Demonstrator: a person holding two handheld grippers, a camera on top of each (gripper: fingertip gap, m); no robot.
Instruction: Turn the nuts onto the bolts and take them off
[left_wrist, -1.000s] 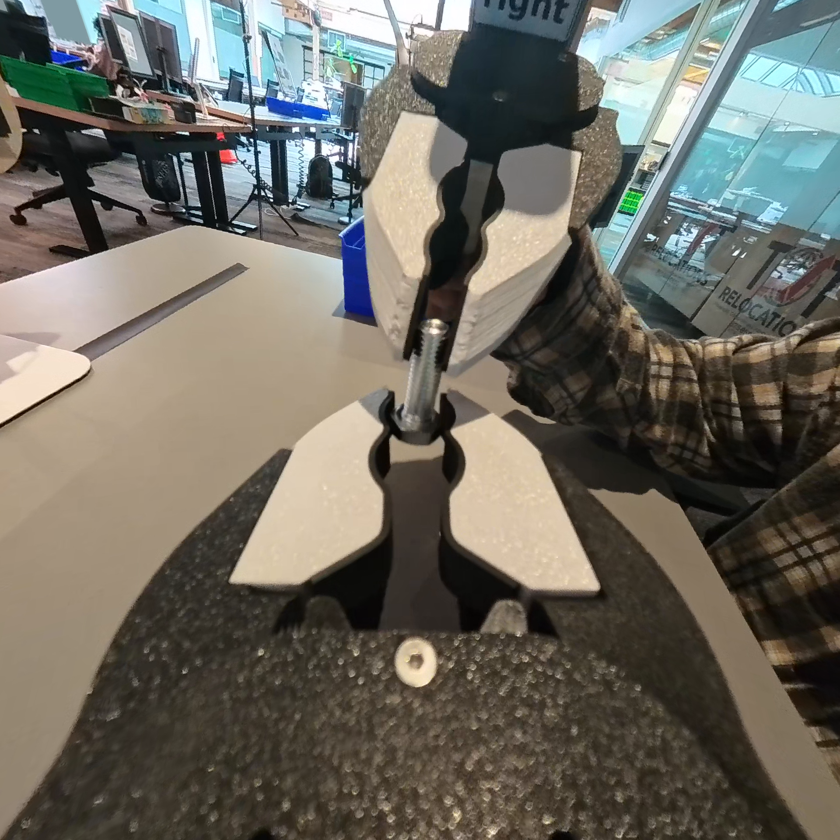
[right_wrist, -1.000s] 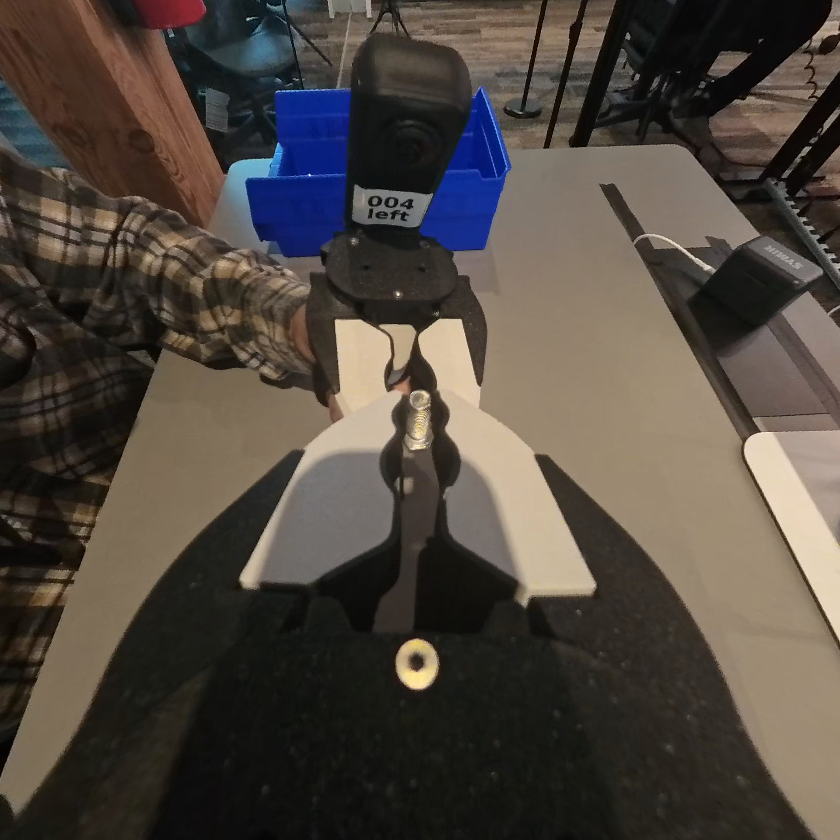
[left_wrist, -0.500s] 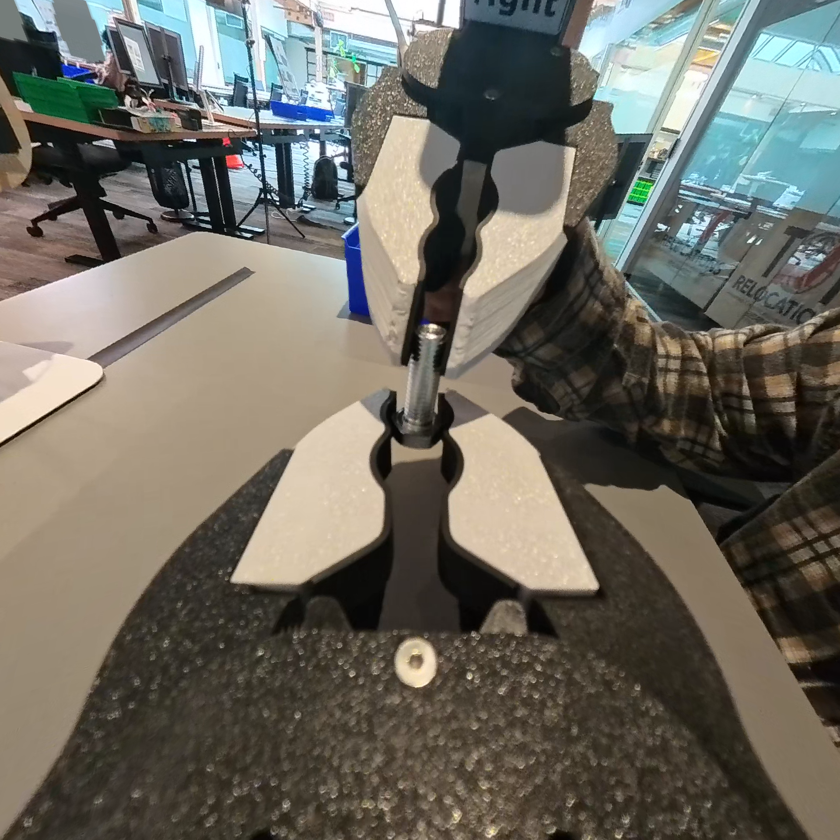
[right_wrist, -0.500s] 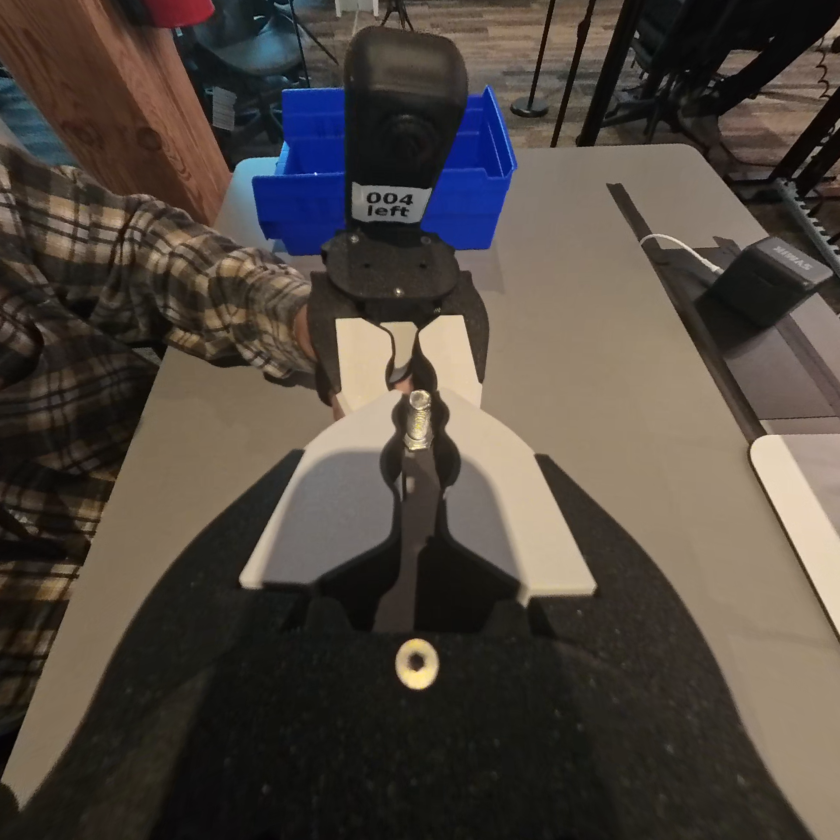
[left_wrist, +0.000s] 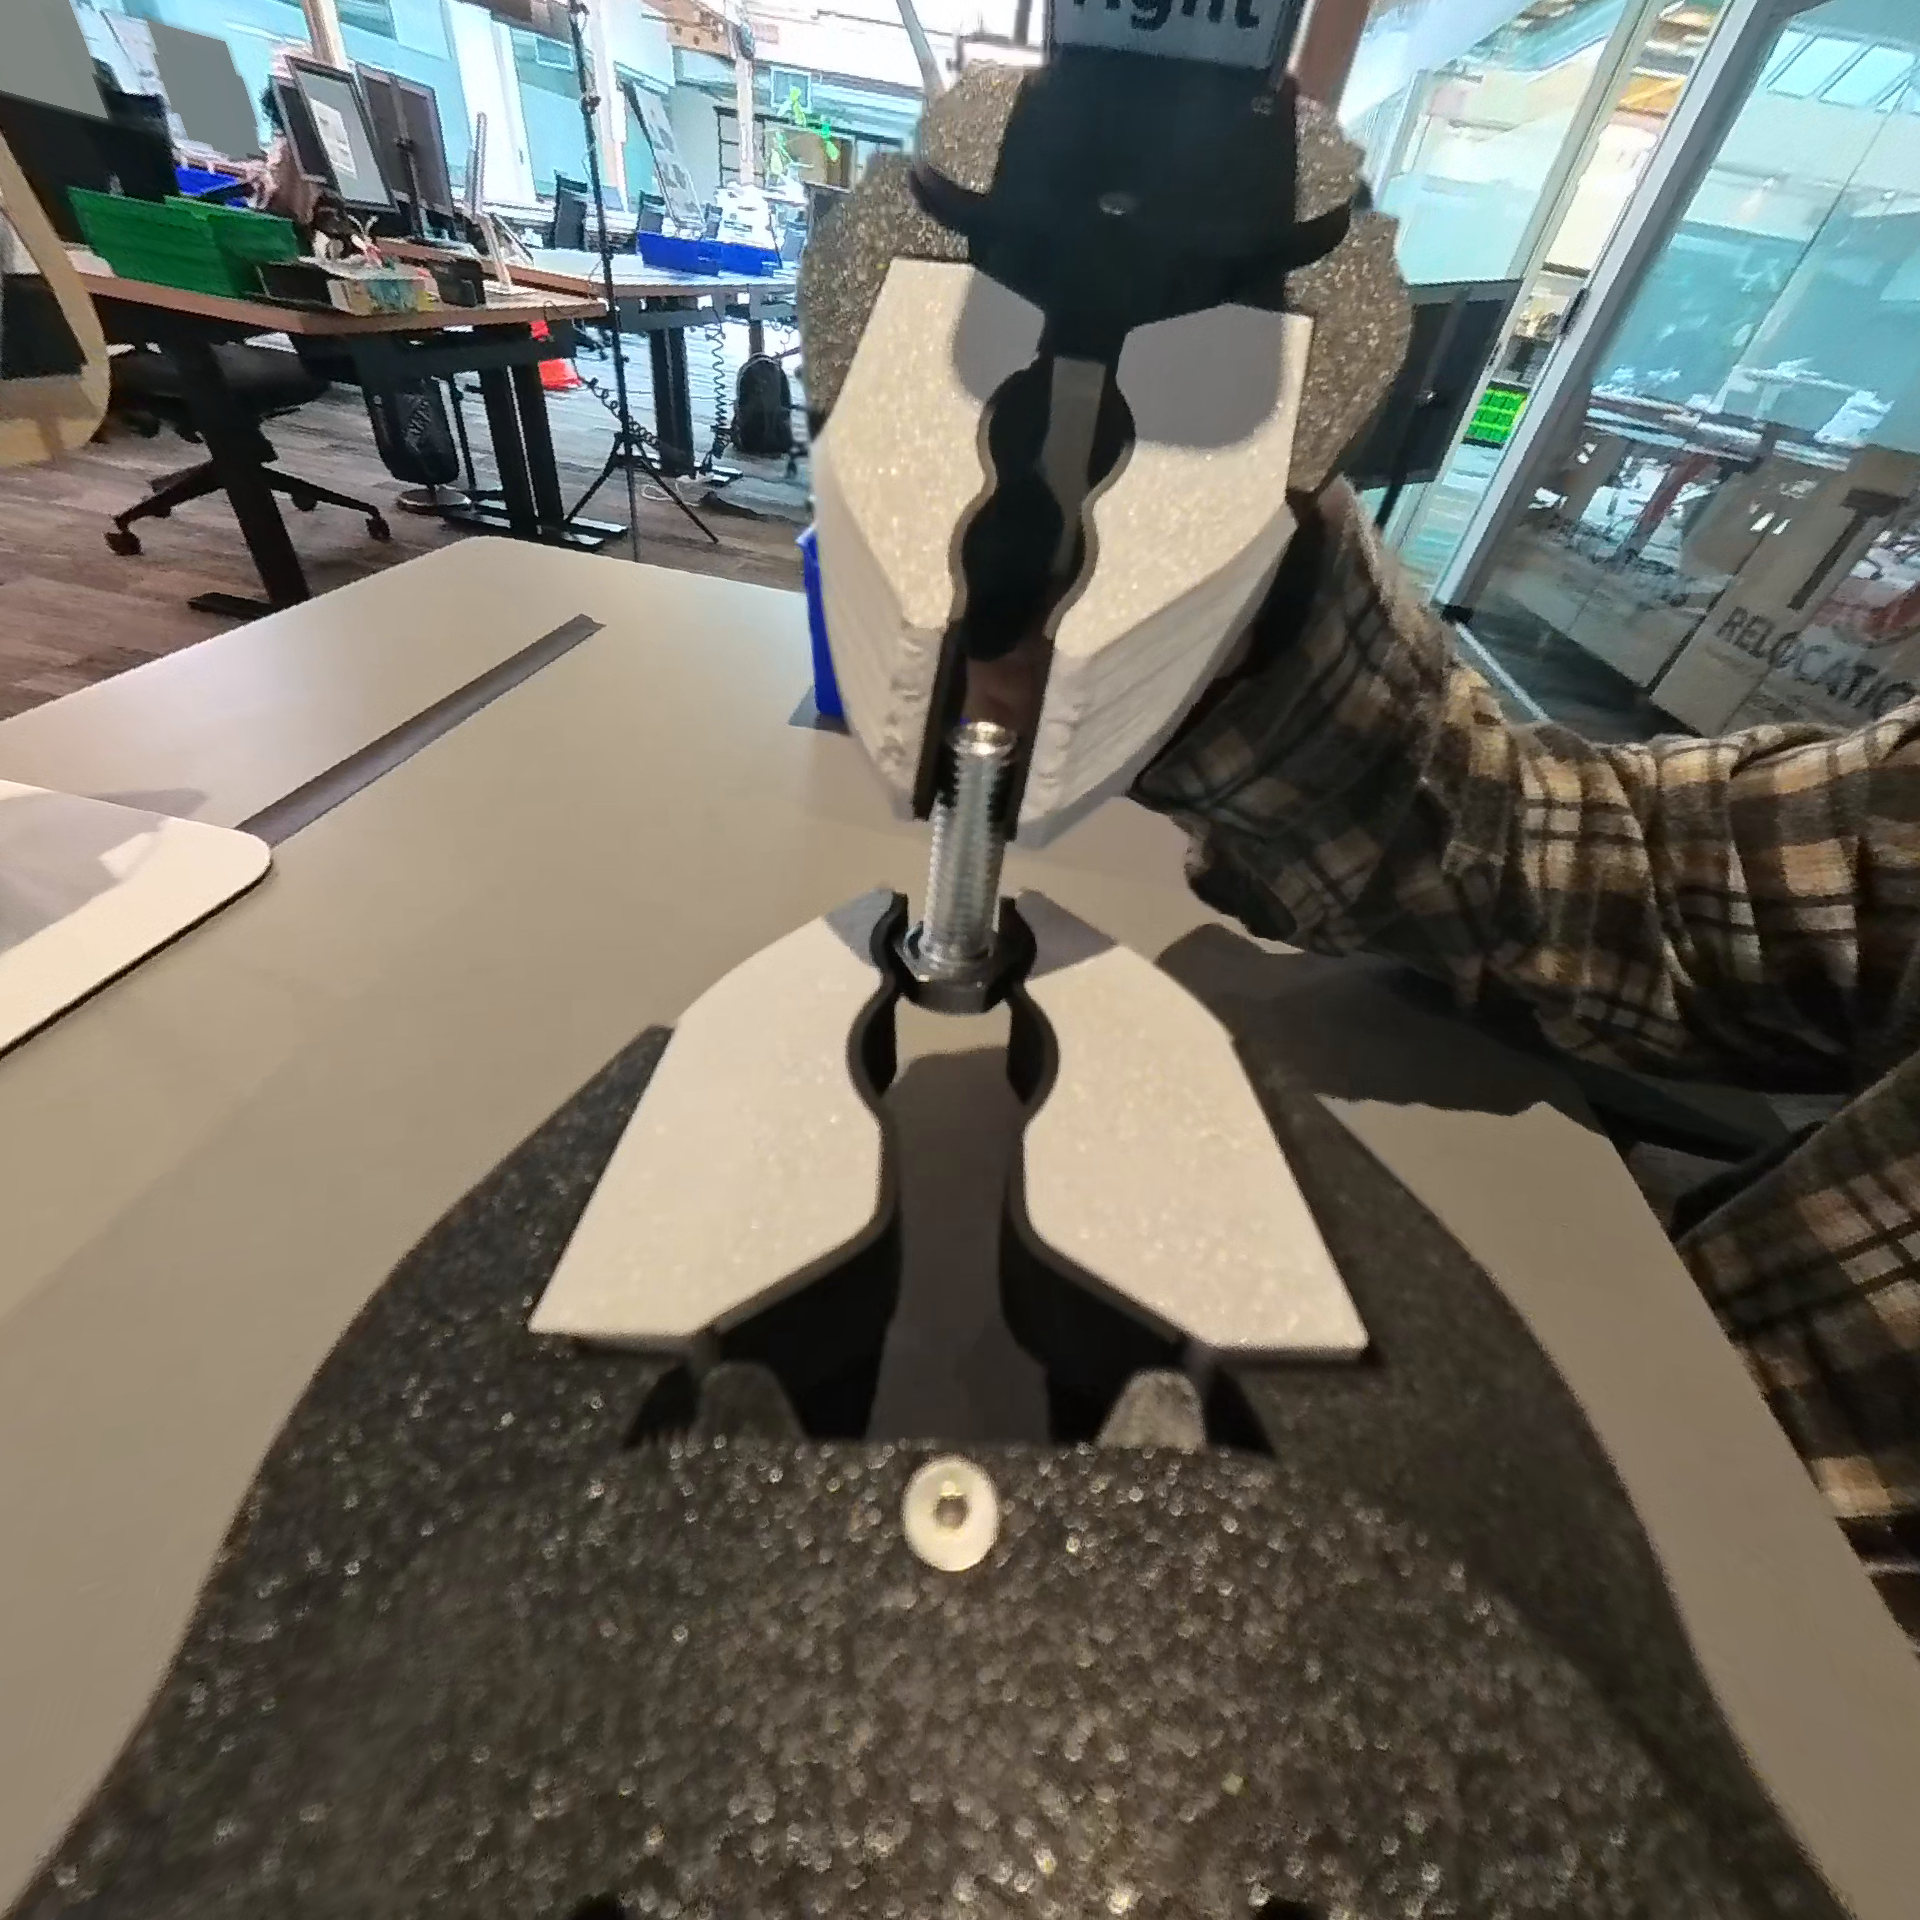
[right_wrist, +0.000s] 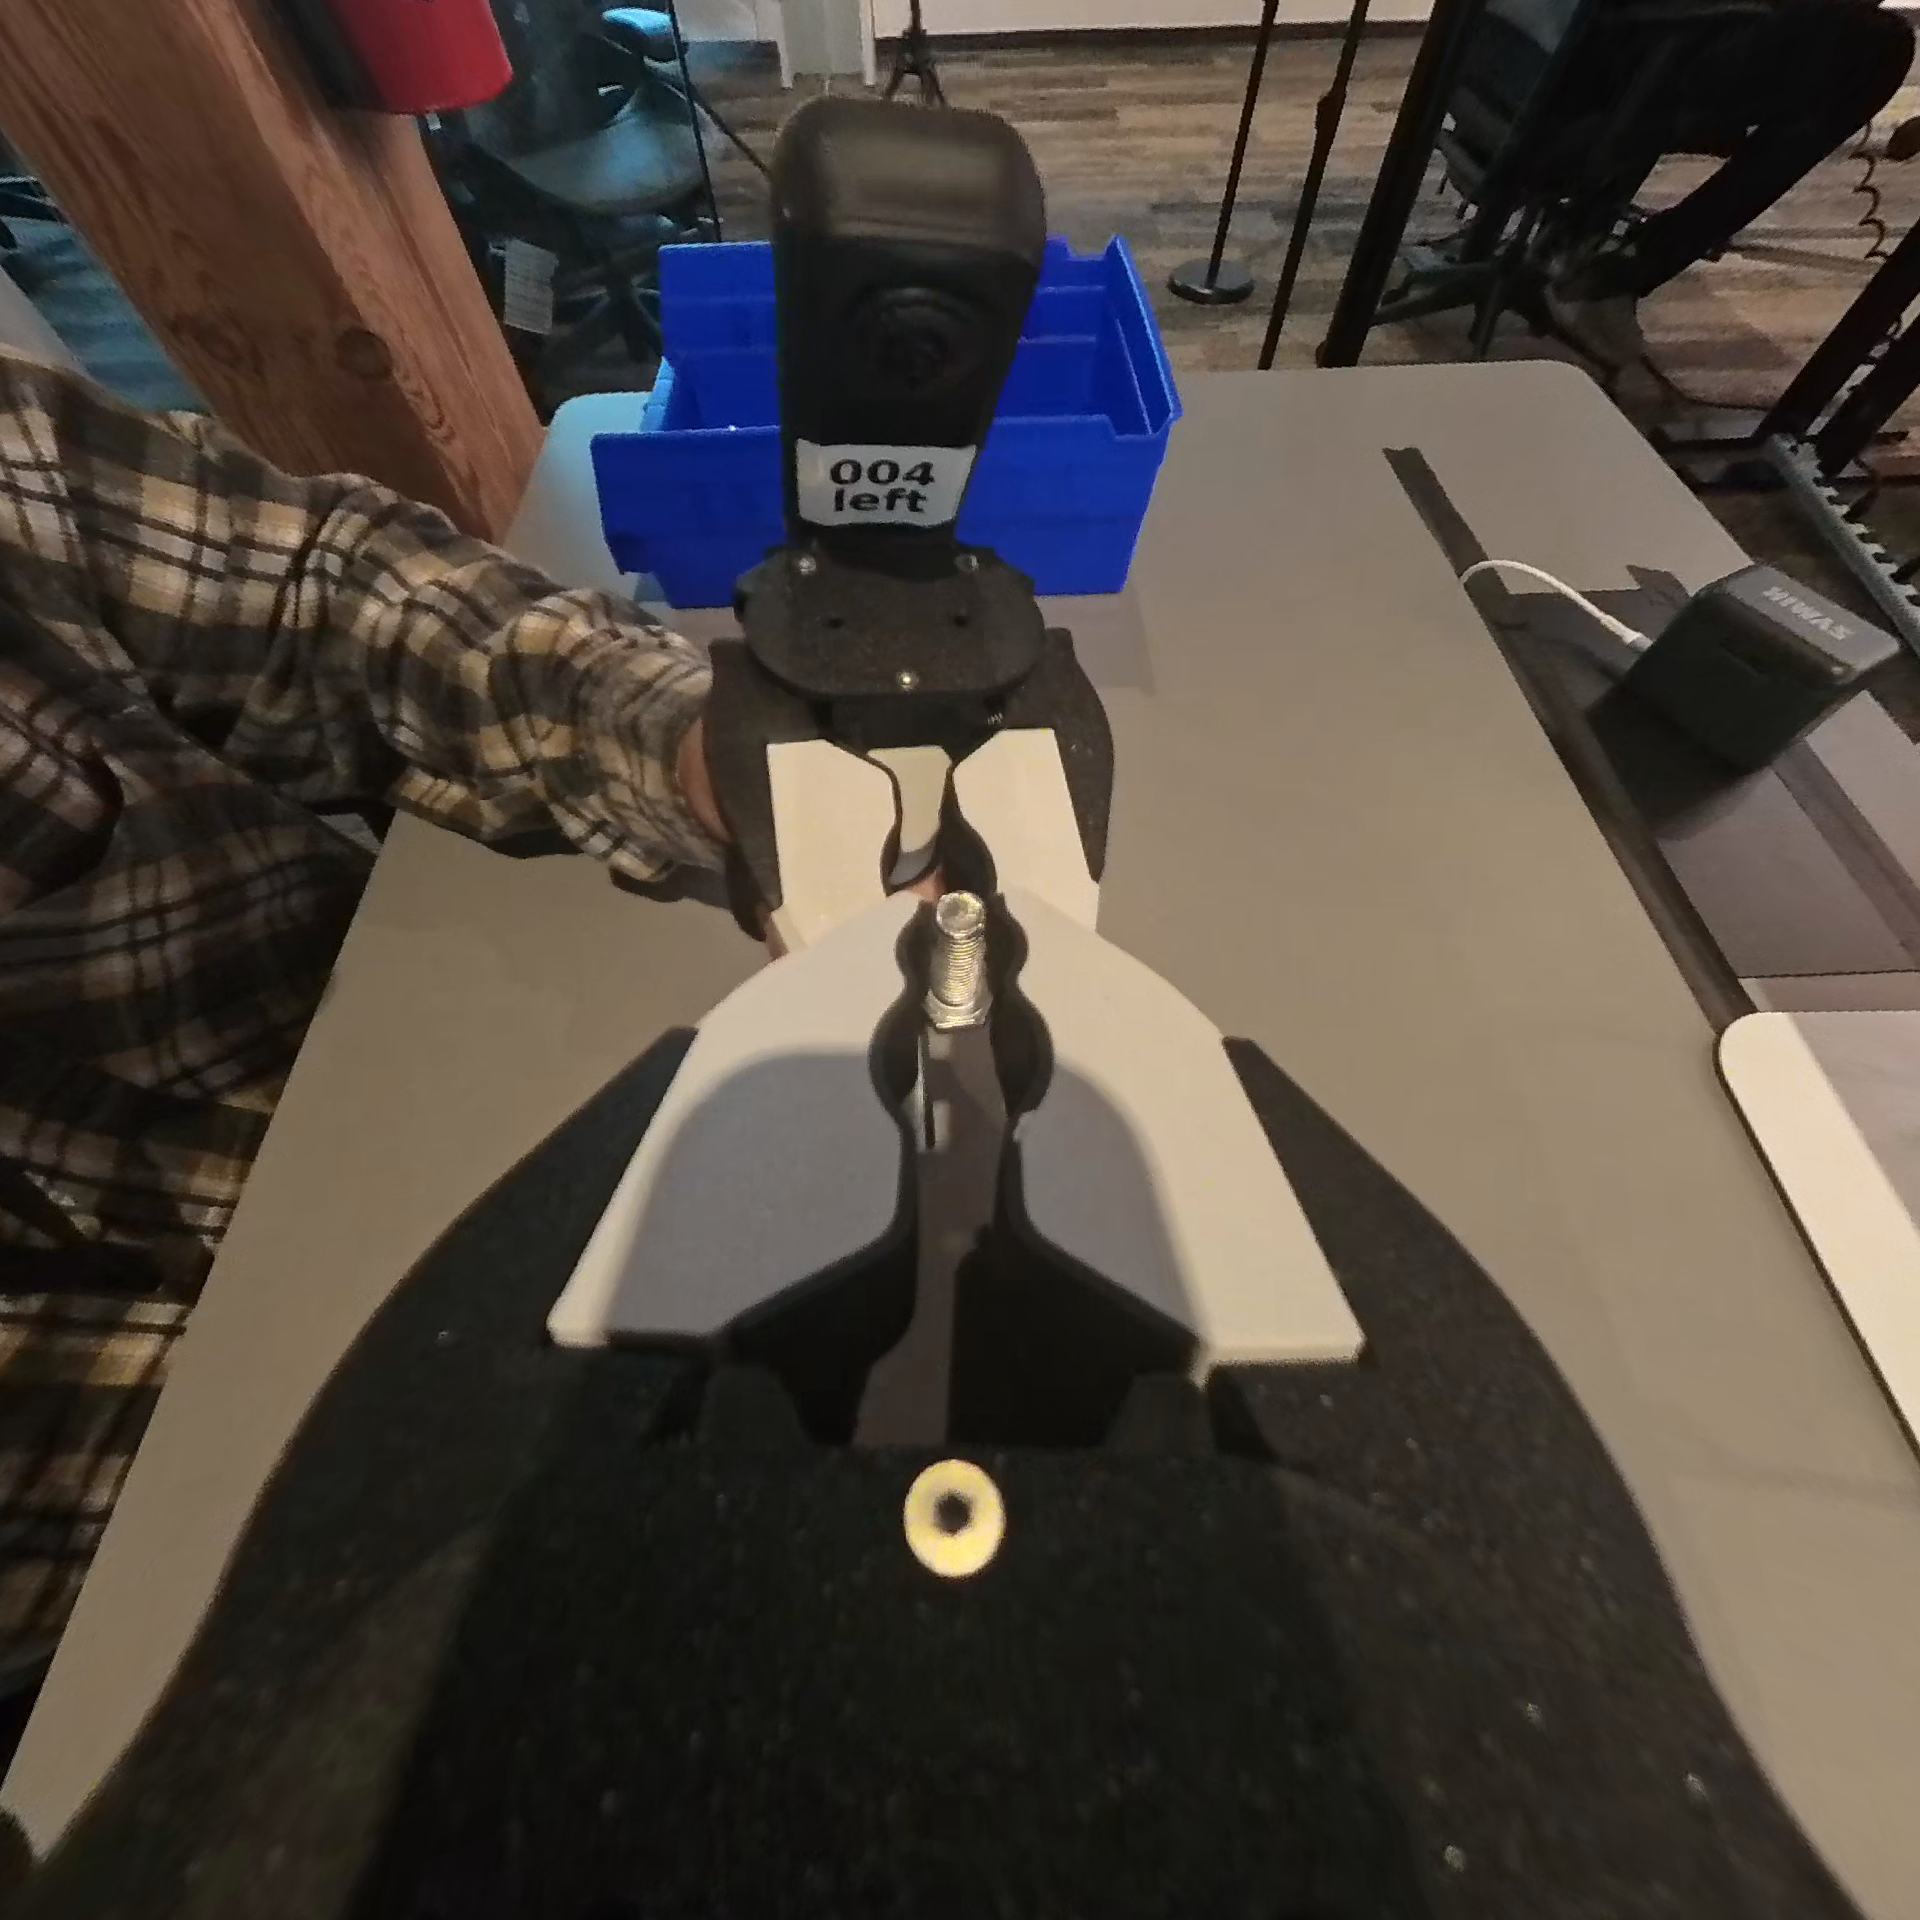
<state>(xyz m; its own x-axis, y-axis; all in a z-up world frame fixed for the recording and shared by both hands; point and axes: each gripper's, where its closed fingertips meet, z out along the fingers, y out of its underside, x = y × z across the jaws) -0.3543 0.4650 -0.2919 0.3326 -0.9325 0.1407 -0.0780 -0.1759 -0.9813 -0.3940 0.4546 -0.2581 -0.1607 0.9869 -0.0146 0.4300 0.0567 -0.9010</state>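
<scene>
Little has shifted since the earlier frames: nearest, the left gripper (left_wrist: 961, 961) stays closed on the nut (left_wrist: 954, 977) above the grey worktop (left_wrist: 395, 935), the bolt (left_wrist: 964, 831) rising from it into the right gripper (left_wrist: 977, 769), closed on its far end, blue bin (right_wrist: 1081, 488) beyond.

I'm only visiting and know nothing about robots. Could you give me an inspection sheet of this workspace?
Surface: grey table.
Job's things: bolt held upright, nut at its lower end.
Clutter: blue bin, black box, white board.
Grippers: left tongs shut on nut; right tongs shut on bolt's threads.
Cables: white cable by the black box.
Surroundings: office desks, wooden post.
</scene>
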